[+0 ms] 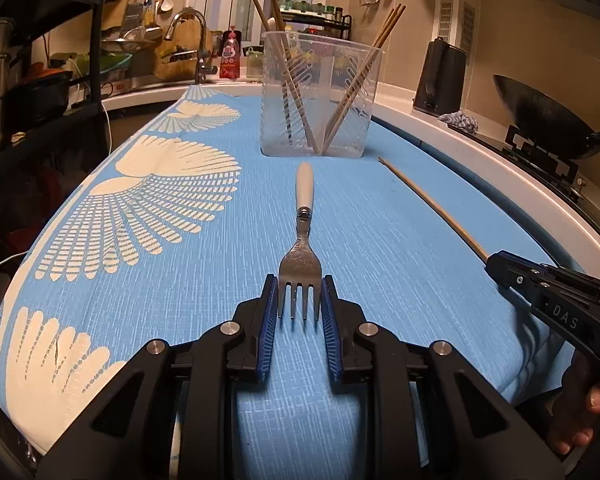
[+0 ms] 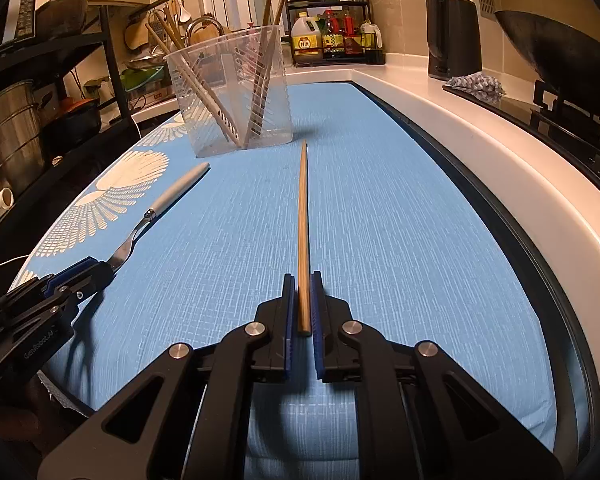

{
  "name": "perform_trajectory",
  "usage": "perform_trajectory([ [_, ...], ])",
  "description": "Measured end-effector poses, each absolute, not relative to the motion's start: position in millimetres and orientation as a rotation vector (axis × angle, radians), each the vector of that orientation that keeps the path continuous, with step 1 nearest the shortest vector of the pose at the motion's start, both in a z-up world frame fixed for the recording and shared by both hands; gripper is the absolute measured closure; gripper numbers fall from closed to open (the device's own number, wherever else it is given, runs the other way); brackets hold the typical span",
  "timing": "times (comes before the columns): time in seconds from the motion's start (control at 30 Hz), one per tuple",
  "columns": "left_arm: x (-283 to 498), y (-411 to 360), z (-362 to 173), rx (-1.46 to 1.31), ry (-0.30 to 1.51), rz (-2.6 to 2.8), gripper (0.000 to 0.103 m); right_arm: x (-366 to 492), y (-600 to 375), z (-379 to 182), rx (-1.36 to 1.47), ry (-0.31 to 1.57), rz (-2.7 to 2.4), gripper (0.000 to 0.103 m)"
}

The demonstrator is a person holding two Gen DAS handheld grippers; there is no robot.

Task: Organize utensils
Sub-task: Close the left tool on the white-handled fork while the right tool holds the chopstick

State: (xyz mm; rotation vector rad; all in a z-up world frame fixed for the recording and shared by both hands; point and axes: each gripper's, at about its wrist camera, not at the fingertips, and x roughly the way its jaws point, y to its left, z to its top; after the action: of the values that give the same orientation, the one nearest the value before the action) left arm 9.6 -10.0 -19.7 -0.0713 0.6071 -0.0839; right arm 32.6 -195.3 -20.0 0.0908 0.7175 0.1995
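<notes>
Left gripper (image 1: 300, 304): I'm clamping the fork (image 1: 301, 268) by its tines, handle pointing toward the clear holder (image 1: 320, 96).
Right gripper (image 2: 302, 304): I'm clamping the chopstick (image 2: 302, 232), tip lying just short of the holder.

Under me the counter (image 2: 440, 128) is covered by a blue cloth (image 1: 204, 280) printed with cream fans. On the cloth stand a clear plastic holder (image 1: 320, 100) with chopsticks (image 1: 360, 80) leaning inside, nearer me a fork (image 1: 302, 256) and a single chopstick (image 2: 302, 232).
</notes>
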Motion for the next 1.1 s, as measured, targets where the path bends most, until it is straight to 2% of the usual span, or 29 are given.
perform_trajectory([
  [0.23, 9, -12, -19, -0.069, 0.585, -0.074, 0.081, 33, -197, -20, 0.102, 0.711, 0.201, 0.097],
  [1.1, -10, -9, 20, -0.055, 0.453, -0.074, 0.082, 14, -200, 25, 0.046, 0.614, 0.176, 0.097],
])
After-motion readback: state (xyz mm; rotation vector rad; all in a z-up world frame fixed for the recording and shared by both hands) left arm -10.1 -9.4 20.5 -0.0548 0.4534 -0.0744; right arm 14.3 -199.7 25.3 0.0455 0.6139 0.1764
